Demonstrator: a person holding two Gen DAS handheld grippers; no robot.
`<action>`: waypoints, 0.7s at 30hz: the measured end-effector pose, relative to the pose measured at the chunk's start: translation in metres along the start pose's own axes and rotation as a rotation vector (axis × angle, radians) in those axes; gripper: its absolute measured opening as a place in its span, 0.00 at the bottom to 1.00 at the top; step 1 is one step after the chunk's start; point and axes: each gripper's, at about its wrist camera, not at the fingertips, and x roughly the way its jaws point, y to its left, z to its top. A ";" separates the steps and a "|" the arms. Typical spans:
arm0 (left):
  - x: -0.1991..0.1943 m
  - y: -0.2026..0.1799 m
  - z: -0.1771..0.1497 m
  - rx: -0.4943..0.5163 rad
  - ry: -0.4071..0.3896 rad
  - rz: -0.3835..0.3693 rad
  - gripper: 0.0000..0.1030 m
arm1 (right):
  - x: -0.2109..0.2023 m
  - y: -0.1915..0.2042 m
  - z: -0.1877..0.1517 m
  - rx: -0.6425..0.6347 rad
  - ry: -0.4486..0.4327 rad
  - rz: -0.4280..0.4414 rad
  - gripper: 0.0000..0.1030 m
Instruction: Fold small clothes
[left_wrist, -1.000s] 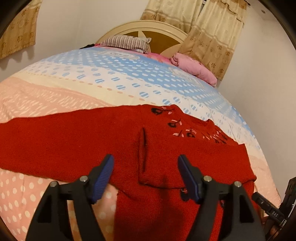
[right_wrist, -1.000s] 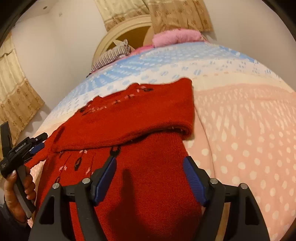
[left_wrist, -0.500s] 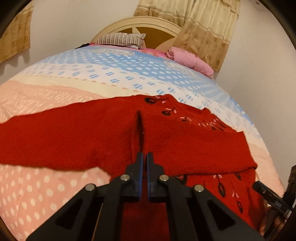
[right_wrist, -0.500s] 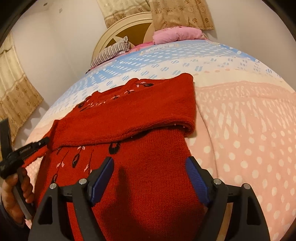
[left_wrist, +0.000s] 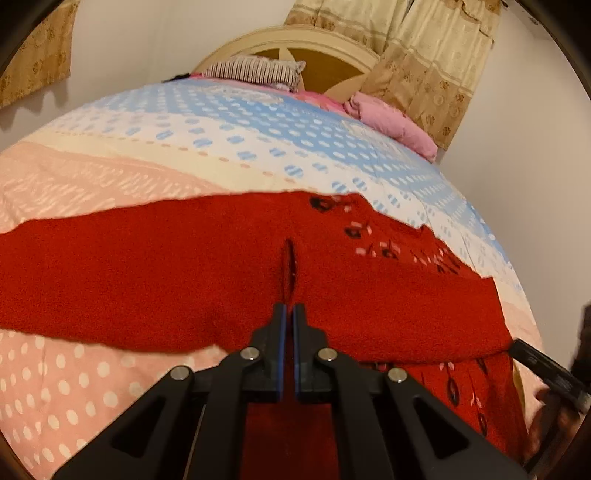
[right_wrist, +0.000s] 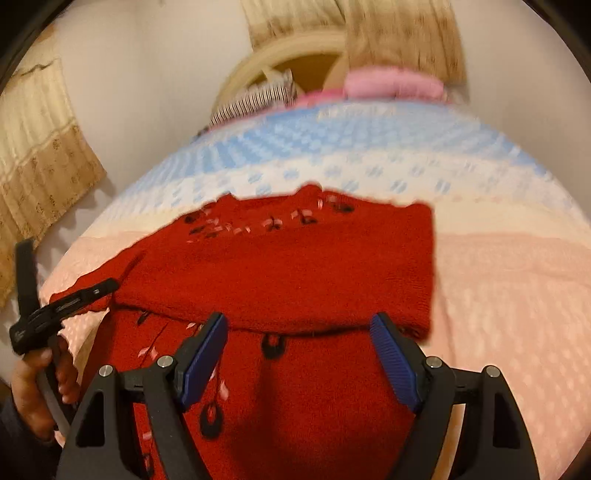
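- Bedroom w/ white walls; bed (left_wrist: 122, 184) covered by a dotted sheet in pink, cream and blue bands, filling both views.
- Far end, left wrist view: cream headboard (left_wrist: 314, 40), striped pillow (left_wrist: 255, 70) in front of it, pink pillow (left_wrist: 395, 125) to its right, beige patterned curtains (left_wrist: 424, 59) behind.
- Red knit sweater (left_wrist: 147, 273) w/ black-and-pink flower embroidery lies flat across the pink part of the sheet; one sleeve stretches off to the left edge of the left wrist view, the other is folded across the chest.
- Left gripper (left_wrist: 289, 314): jaws closed, blue pads pinching a ridge of the red knit at about mid-body, where the fabric puckers into a small slit just beyond the tips.
- Right wrist view (blurred): same sweater, folded sleeve lying as a band across the body; person's hand (right_wrist: 33, 391) holding the other gripper's handle at the far left.
- Right gripper (right_wrist: 299, 354): jaws wide apart, blue pads over the sweater's lower body just below the folded sleeve's edge, nothing clamped btw them; can't tell if the tips touch the knit.
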 end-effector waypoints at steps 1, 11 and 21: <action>-0.001 0.001 -0.004 0.001 0.008 -0.002 0.03 | 0.011 -0.006 0.000 0.012 0.043 -0.019 0.78; -0.006 0.010 -0.013 -0.001 0.038 0.003 0.05 | 0.008 0.040 -0.001 -0.119 0.050 -0.023 0.78; -0.061 0.081 -0.020 0.004 -0.050 0.196 0.65 | 0.053 0.103 -0.024 -0.271 0.066 0.023 0.79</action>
